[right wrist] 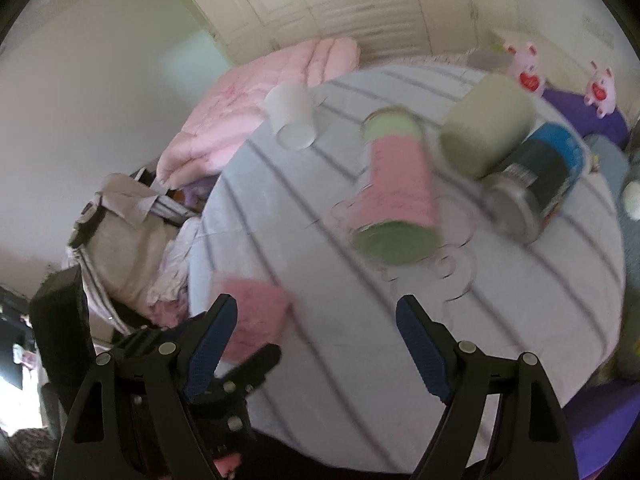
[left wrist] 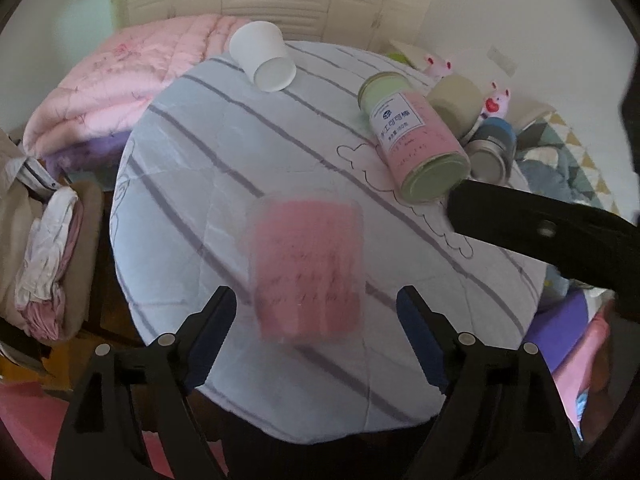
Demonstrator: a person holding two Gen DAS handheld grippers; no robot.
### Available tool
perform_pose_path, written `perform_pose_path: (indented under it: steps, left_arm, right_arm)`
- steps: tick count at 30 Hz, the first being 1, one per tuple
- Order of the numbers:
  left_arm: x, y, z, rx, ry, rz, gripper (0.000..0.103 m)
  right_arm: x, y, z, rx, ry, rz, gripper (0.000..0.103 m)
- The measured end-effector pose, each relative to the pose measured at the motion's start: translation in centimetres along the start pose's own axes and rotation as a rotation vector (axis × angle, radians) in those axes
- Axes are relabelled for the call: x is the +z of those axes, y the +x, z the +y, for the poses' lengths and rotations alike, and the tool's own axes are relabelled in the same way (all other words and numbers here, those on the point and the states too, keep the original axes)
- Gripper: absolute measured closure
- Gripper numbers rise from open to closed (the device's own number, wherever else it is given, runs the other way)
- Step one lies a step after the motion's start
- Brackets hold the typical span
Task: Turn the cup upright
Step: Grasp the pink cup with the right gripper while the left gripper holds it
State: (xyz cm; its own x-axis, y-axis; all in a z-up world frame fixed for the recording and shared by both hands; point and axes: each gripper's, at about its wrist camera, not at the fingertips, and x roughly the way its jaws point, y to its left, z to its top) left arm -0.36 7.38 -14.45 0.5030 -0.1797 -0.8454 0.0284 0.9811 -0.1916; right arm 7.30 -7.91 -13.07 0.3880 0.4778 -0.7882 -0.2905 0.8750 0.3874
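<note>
Left gripper (left wrist: 316, 320) hangs low over the near part of the striped table (left wrist: 192, 184), fingers spread wide, and the pink cup (left wrist: 308, 268) sits right between them, blurred, touching neither pad as far as the view shows. Whether it stands or lies is hard to say through the smear. Over on the other side, the right gripper (right wrist: 316, 320) hovers above the table's near edge, its fingers apart too, nothing between them. Ahead of it lies the pink-and-green can (right wrist: 394, 196) on its side, the beige can (right wrist: 486, 130) and blue can (right wrist: 536, 176) tipped just beyond, a white paper cup (right wrist: 292, 114) toppled at the far rim.
</note>
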Motion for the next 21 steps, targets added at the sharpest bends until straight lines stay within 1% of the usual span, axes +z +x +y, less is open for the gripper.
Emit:
perform_pose_path:
  steps: [3,5,7,11,16,21]
  left_arm:
    - [-0.5,-0.4,0.8,-0.028,-0.006,-0.003,0.019]
    - [-0.8,-0.3,1.2,-0.04,0.001,0.002,0.019]
    - [-1.2,-0.2,1.3,-0.056,0.0,0.009,0.019]
    - [-1.4,0.0,1.8,-0.103,-0.011,0.02,0.019]
    - [-1.1,0.5,2.6,-0.115,-0.015,0.026,0.019]
    - [-0.9,1.0,2.7,-0.116,-0.012,0.04,0.019]
  right_arm:
    - [-0.1,1.4,1.2,-0.011,-0.011,0.025,0.02]
    - [-0.2,2.7,1.7,-0.002,0.001,0.062,0.02]
    - [-0.2,4.0,1.9,0.019,0.018,0.098,0.02]
    - [-0.3,6.5,1.8,0.08,0.093,0.185,0.02]
    - [-0.1,8.3,2.3,0.13,0.122,0.231,0.02]
    - [0.1,10.1,2.3,0.205,0.171,0.272,0.02]
